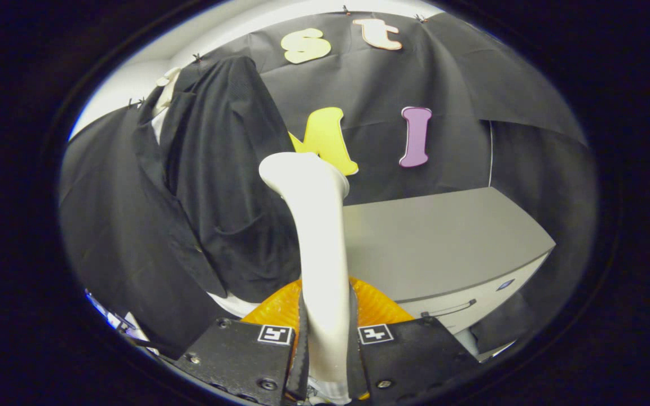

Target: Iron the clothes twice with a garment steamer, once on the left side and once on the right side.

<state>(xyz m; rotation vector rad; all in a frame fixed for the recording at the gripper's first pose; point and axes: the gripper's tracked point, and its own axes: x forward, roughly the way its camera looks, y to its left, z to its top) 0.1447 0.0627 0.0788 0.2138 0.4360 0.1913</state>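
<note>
My gripper is shut on the white handle of the garment steamer, both fingers pressing its sides. The steamer rises from between the fingers and its head bends toward the left, close to the jacket's right front panel. An orange translucent tank shows at the steamer's base, just ahead of the fingers. A black suit jacket hangs on a hanger against the booth wall, to the left of the steamer, with a white shirt collar at its top. I cannot tell whether the steamer head touches the cloth.
A grey cabinet with a drawer handle stands to the right of the steamer, its flat top beyond the fingers. Black cloth hangs behind it and beside it.
</note>
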